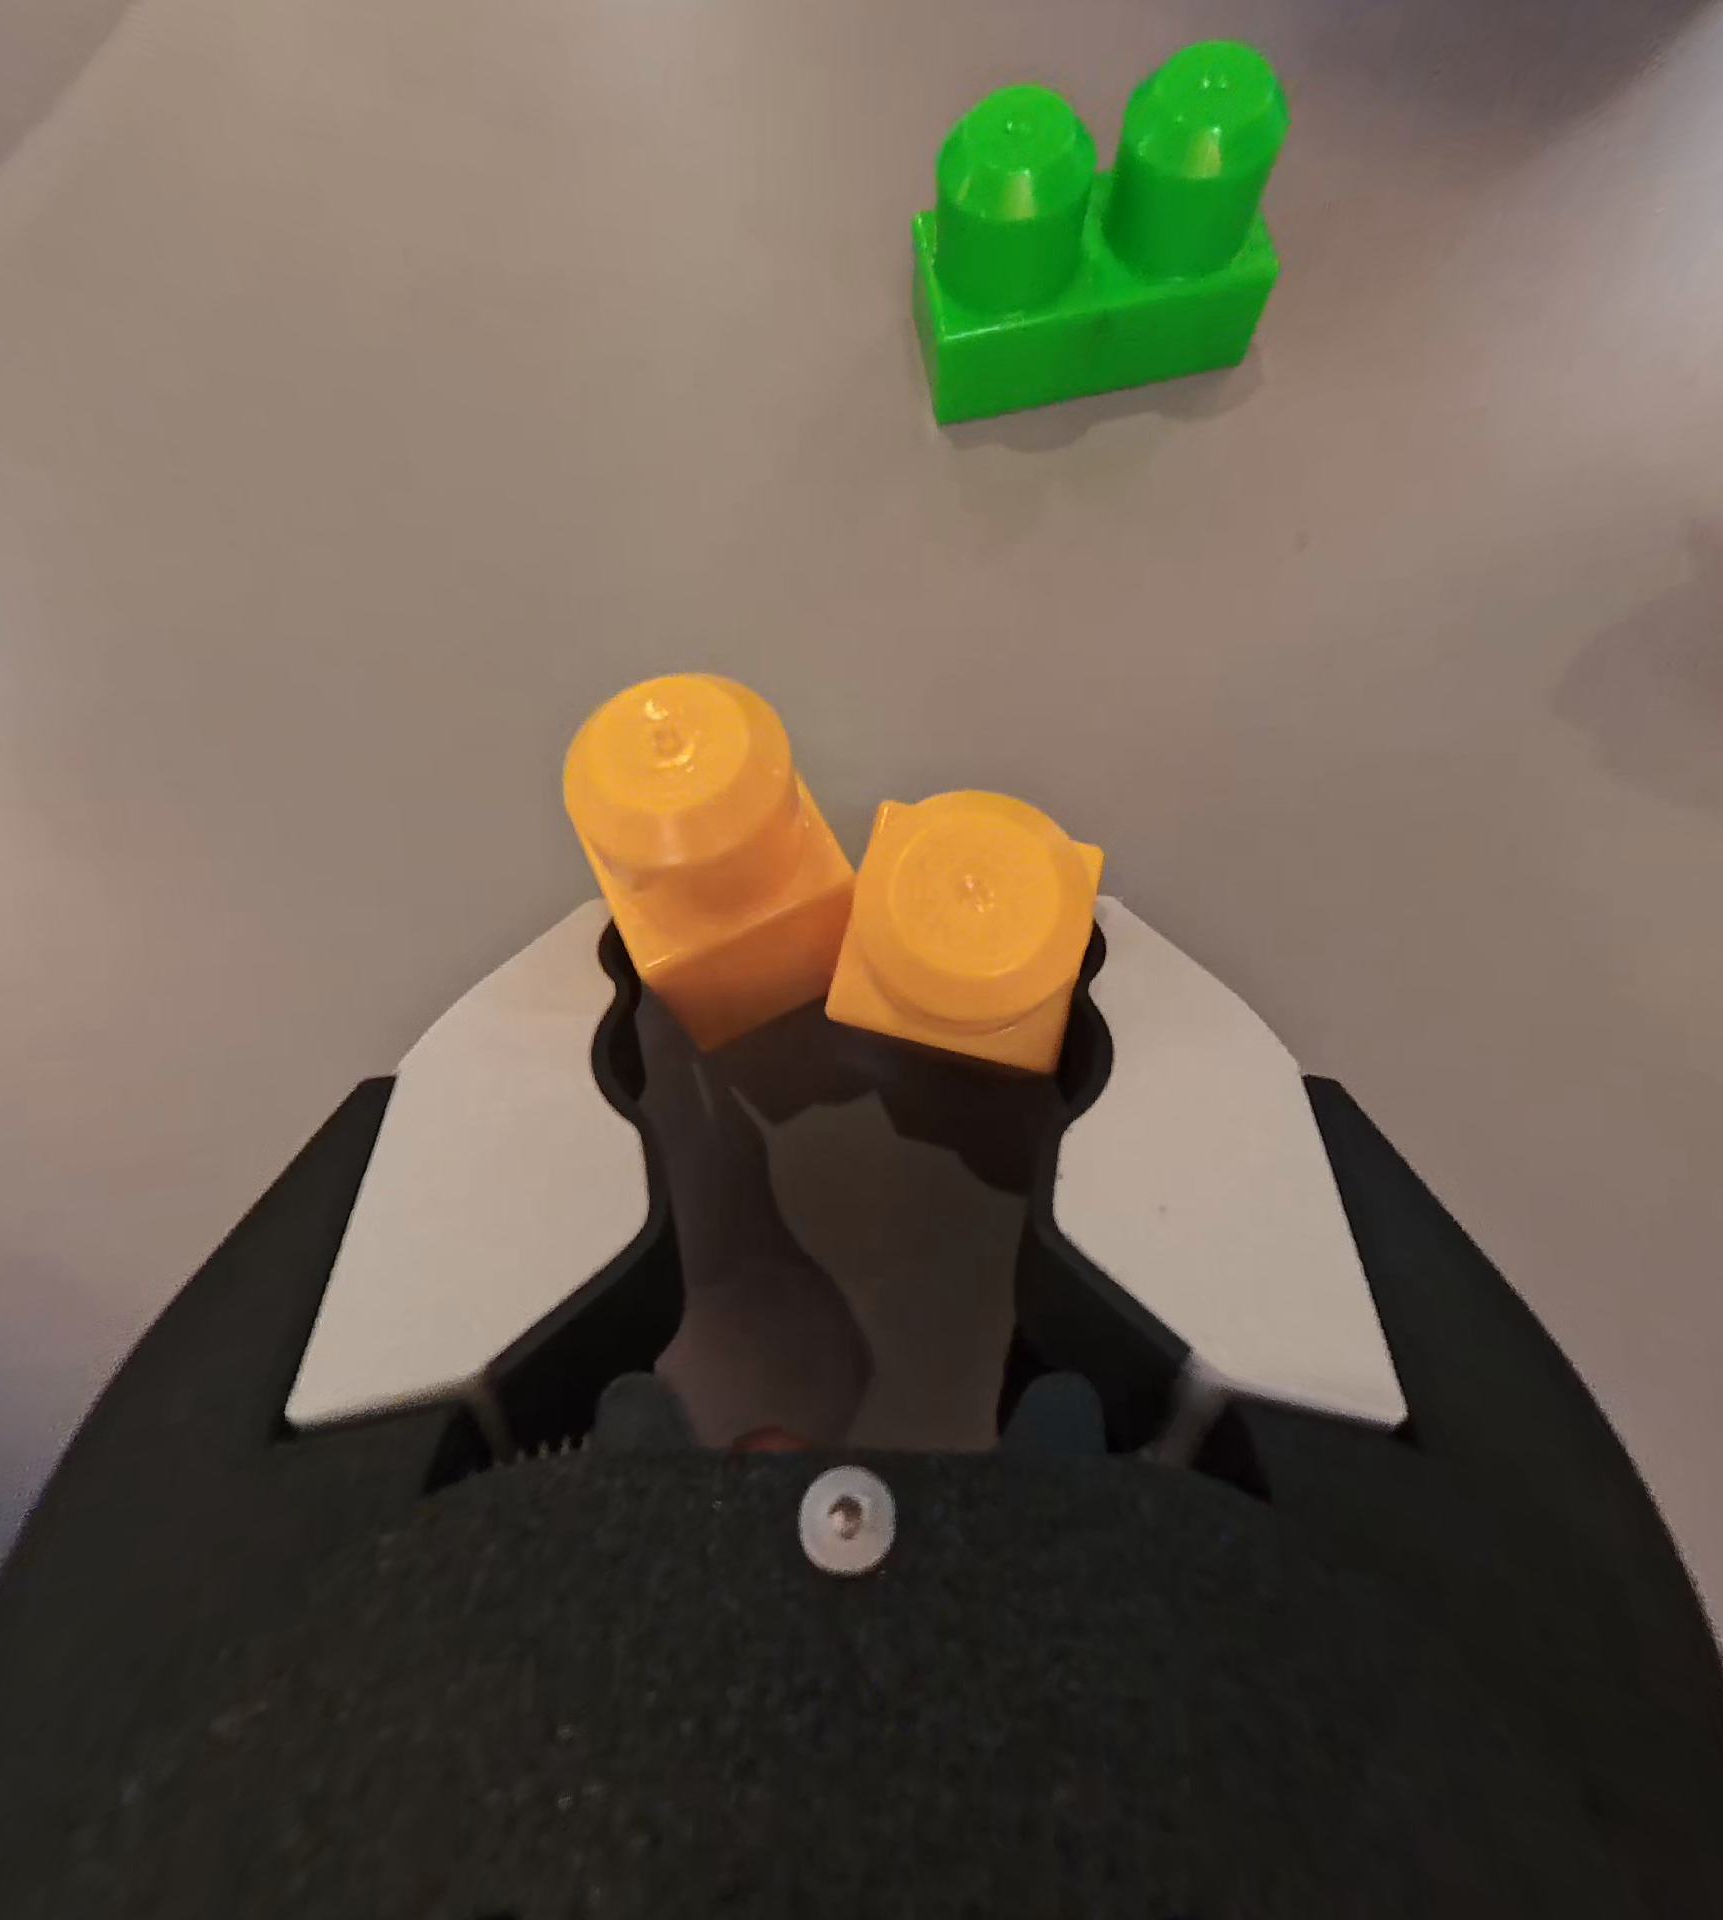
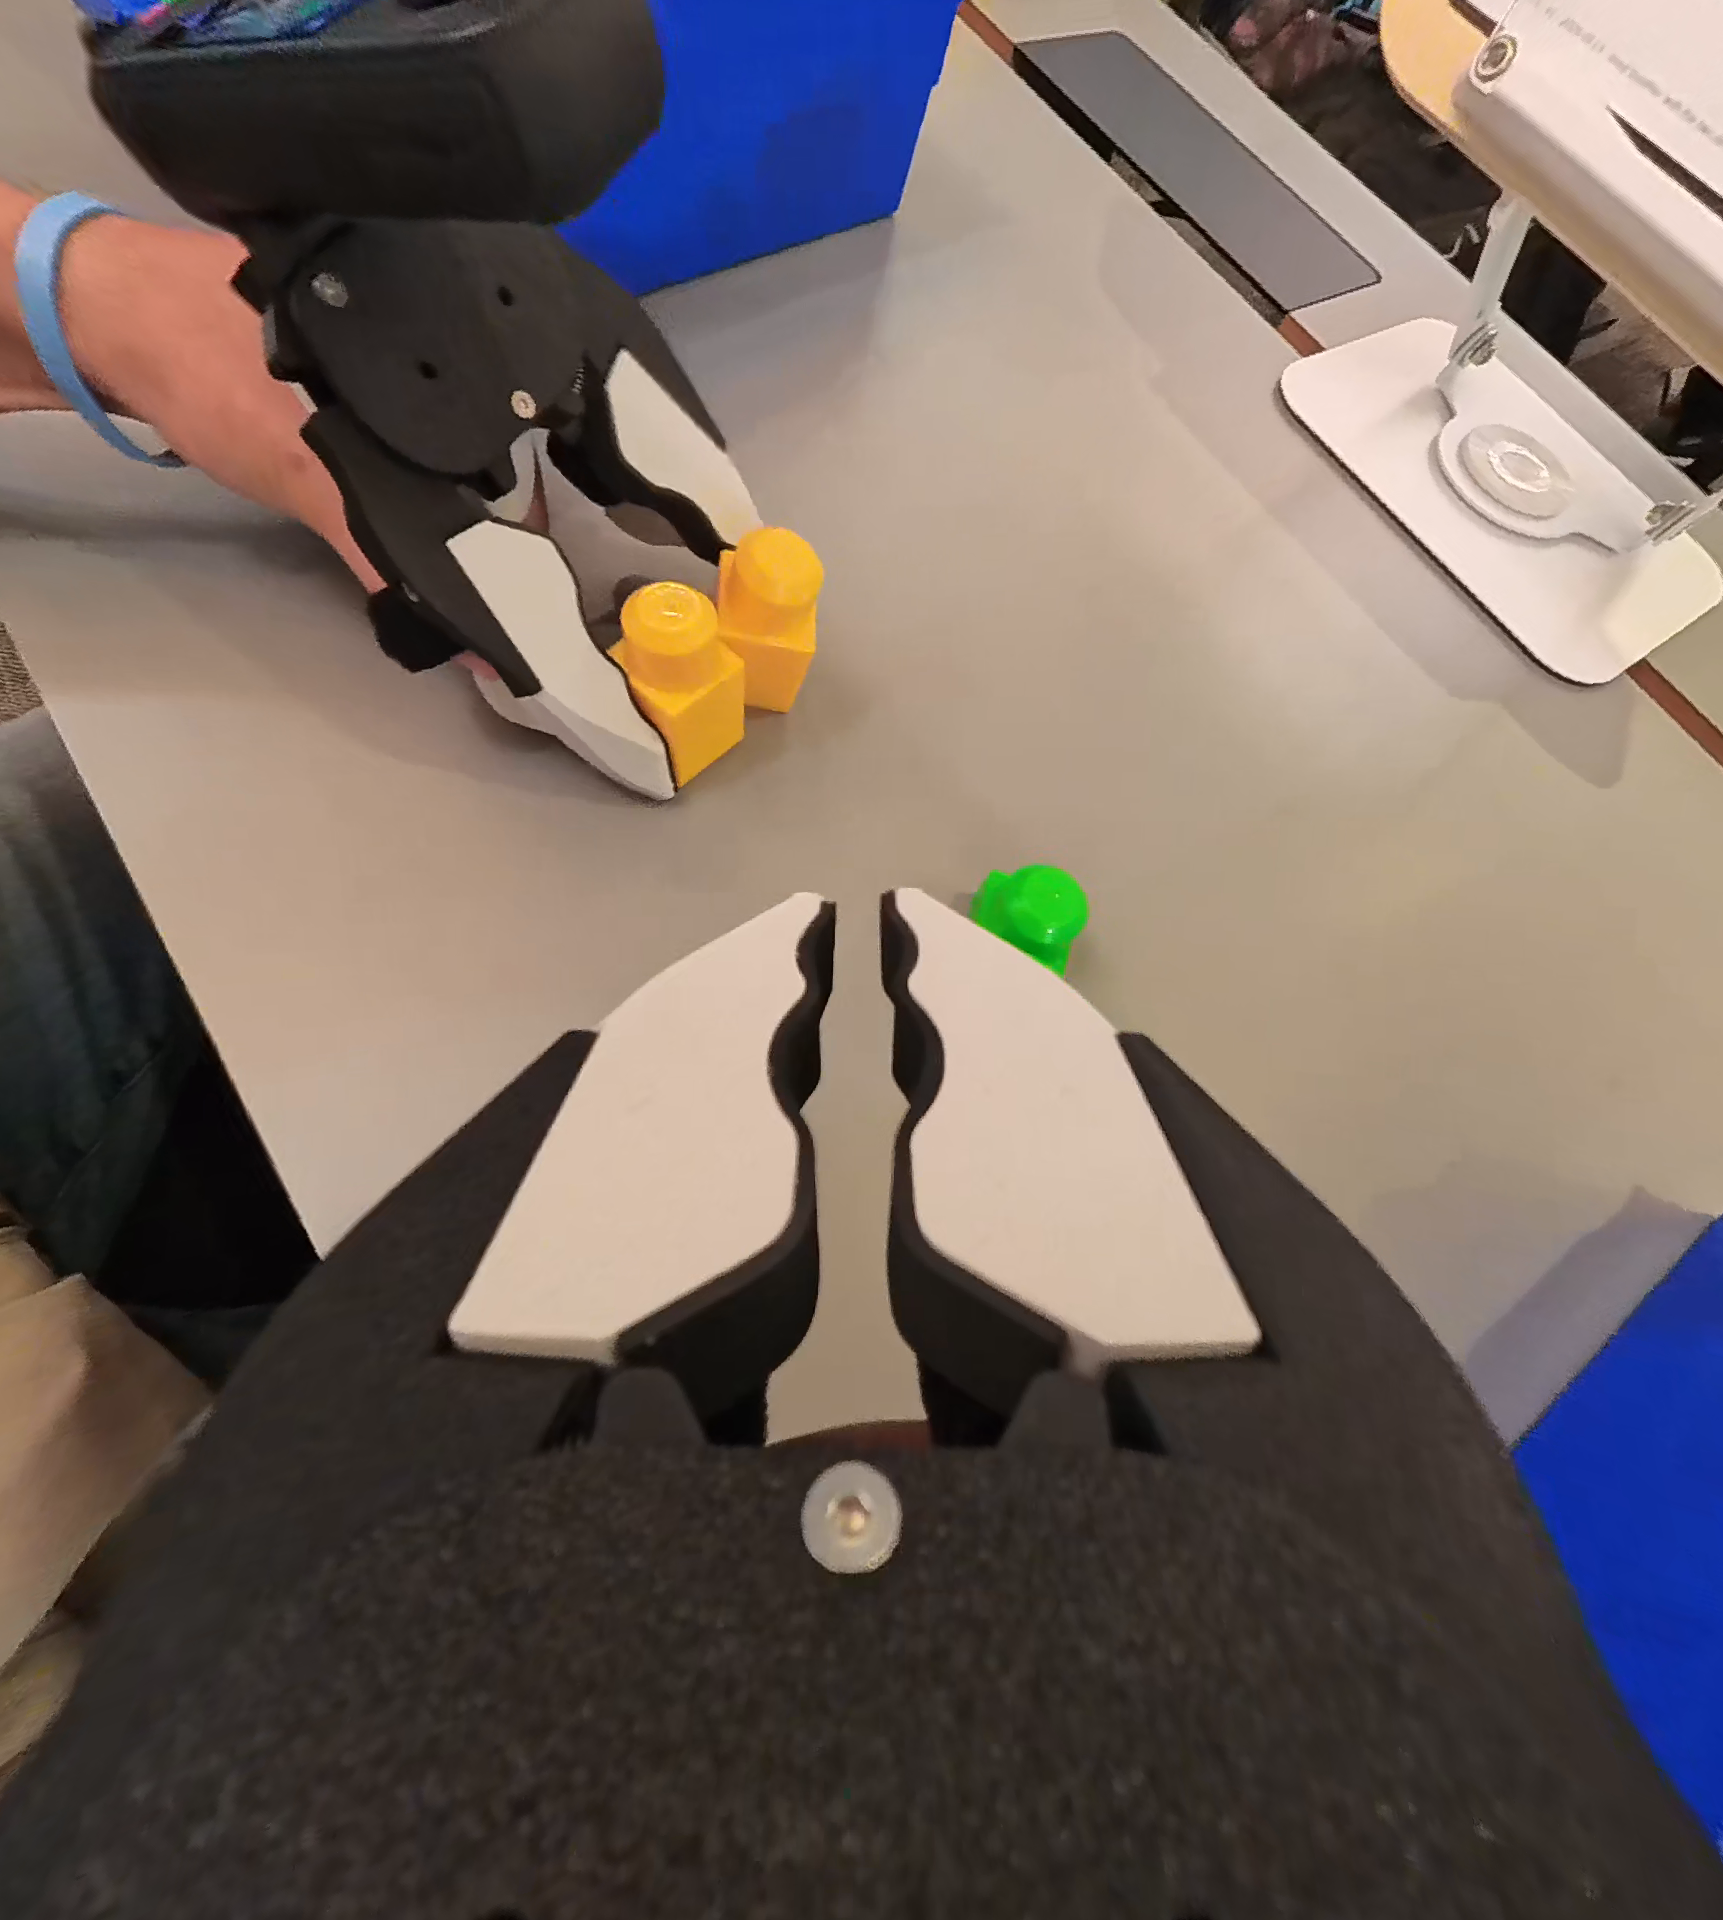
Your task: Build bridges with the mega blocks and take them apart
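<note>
Two yellow single-stud blocks (image 1: 722, 862) (image 1: 961, 925) stand side by side on the grey table (image 1: 317, 520), leaning slightly apart. My left gripper (image 1: 852, 935) is closed around the pair, one finger against each outer side. The right wrist view shows the same grip (image 2: 701, 665) with the blocks (image 2: 732, 644) resting on the table. A green two-stud block (image 1: 1096, 260) lies alone beyond, to the right. My right gripper (image 2: 857, 904) hovers over the table with its jaws nearly together and empty; the green block (image 2: 1033, 914) peeks out behind its right fingertip.
A blue bin (image 2: 763, 135) stands at the back and another blue bin (image 2: 1667, 1507) at the near right. A white stand base (image 2: 1501, 499) sits at the far right by the table edge. A hand with a blue wristband (image 2: 67, 322) holds the left gripper. My right fingertips sit around 15 centimetres from my left ones. The green block (image 2: 1033, 914) sits 11 centimetres or so from the ends of my right fingers. Seen from the left wrist view (image 1: 1052, 166) as well.
</note>
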Demonstrator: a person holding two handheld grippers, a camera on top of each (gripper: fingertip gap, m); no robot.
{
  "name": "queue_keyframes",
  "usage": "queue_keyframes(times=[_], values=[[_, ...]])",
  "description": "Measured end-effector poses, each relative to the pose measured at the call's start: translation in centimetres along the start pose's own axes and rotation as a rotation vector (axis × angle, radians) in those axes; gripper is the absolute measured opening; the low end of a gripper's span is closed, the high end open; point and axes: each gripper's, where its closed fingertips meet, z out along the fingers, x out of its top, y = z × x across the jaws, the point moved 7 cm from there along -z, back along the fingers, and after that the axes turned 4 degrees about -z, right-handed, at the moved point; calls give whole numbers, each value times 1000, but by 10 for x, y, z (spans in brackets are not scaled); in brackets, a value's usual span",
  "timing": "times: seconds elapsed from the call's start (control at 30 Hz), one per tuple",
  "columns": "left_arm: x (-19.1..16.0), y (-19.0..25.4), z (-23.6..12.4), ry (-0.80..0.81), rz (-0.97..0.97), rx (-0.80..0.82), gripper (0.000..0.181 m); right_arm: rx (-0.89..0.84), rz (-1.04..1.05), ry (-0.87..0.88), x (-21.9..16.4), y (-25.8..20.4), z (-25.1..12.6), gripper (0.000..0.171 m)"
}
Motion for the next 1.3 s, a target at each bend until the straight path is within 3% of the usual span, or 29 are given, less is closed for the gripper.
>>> queue_keyframes(times=[0.27, 0.83, 1.07, 1.3], values=[[-17, 20, -19, -2, -160, 114, 79, 10, 6, -4, -3, 0, 3, 8], [-29, 31, -29, -28, -245, 210, 92, 16, -2, -3, -1, -3, 3, 8], [-15, 36, -22, 18, -76, 102, 92, 23, -6, -7, -2, -4, 4, 8], [-7, 25, -10, -6, -86, 143, 93, 14, 1, -2, -2, 0, 0, 8]])
